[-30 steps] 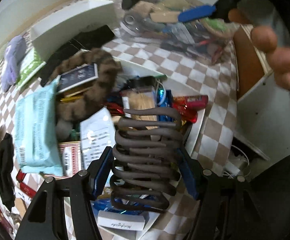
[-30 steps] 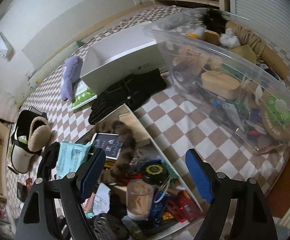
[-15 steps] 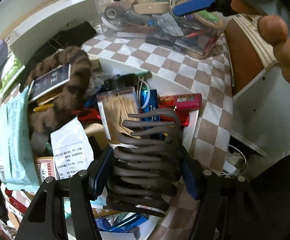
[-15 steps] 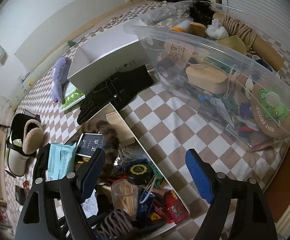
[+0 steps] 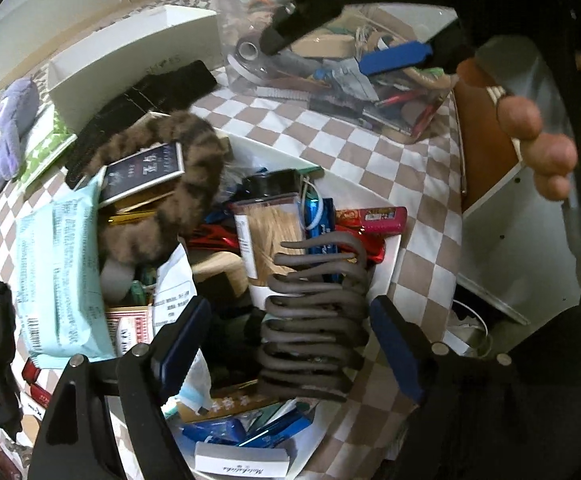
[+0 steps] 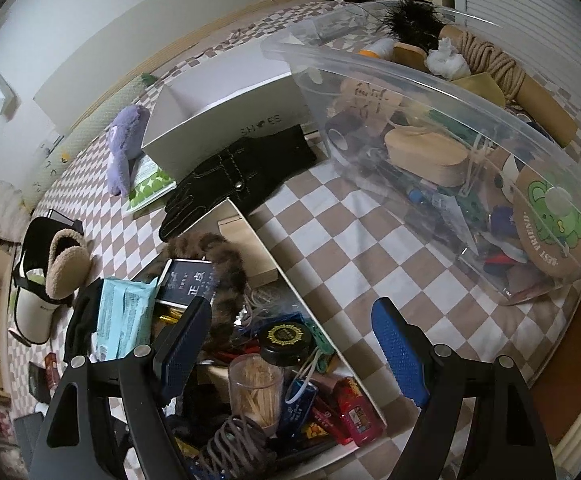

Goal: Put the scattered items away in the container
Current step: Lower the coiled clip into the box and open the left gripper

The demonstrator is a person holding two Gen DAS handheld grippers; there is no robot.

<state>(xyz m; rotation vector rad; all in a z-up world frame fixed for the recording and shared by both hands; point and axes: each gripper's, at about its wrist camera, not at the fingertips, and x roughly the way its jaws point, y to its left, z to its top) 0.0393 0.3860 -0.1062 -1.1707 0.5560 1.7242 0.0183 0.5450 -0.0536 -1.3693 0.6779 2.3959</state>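
The left hand-held gripper point(image 5: 290, 332) is spread wide; a dark brown coiled spiral hair tie point(image 5: 314, 316) sits between its blue pads, touching neither, just above the shallow white tray point(image 5: 390, 276). That tray is heaped with items: beside the coil stands a clear cylinder of toothpicks point(image 5: 270, 236), behind it a round black lidded jar point(image 5: 272, 182), and to the left a brown striped furry band point(image 5: 170, 184) and a pale blue wipes packet point(image 5: 56, 276). The right hand-held gripper point(image 6: 290, 344) hangs spread and empty over the tray's near edge. Beyond the tray sits a clear plastic storage bin point(image 6: 450, 152), already crowded. Left of the bin, a black leather glove point(image 6: 234, 176) lies on the checkered surface point(image 6: 350, 240).
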